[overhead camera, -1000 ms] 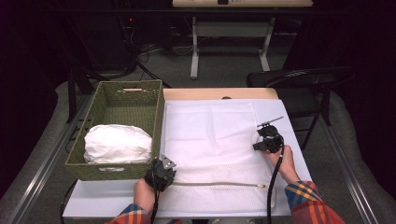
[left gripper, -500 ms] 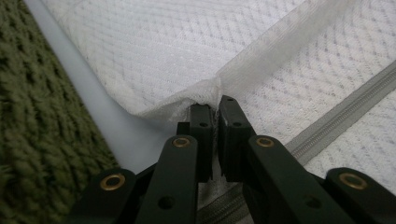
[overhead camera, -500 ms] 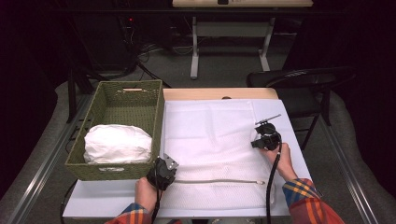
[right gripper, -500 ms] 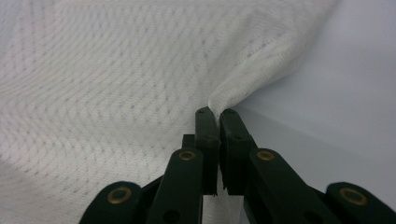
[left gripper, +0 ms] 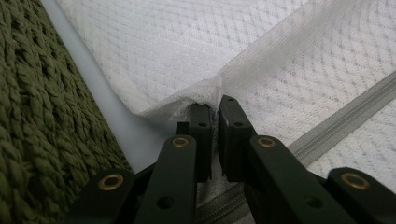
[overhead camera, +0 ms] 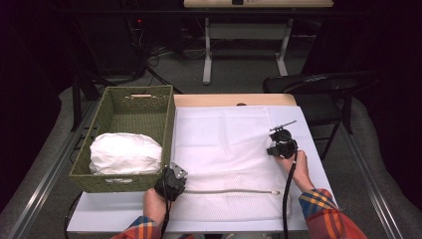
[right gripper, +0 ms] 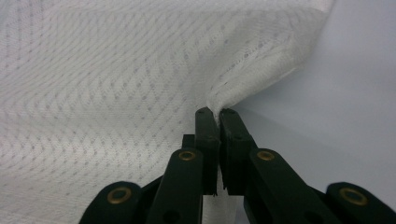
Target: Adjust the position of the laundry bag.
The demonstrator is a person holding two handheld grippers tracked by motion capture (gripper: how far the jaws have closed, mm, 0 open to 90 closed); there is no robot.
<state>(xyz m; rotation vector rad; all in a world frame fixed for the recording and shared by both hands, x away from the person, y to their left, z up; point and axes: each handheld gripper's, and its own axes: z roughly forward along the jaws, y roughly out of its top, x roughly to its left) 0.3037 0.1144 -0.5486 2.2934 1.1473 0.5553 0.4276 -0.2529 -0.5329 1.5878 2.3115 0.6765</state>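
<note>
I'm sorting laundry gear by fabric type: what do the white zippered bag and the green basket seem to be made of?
The white zippered bag looks like synthetic mesh, matte: a diamond-patterned open weave shows in both gripper views. The green basket appears woven from twisted cord or paper rope, matte; thick braided strands show.

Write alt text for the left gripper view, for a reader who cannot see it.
The left gripper has its two black jaws shut on a pinched-up fold of a white mesh laundry bag lying on a white table. A grey zipper runs across the bag at right, and a green woven basket stands along the left edge.
</note>
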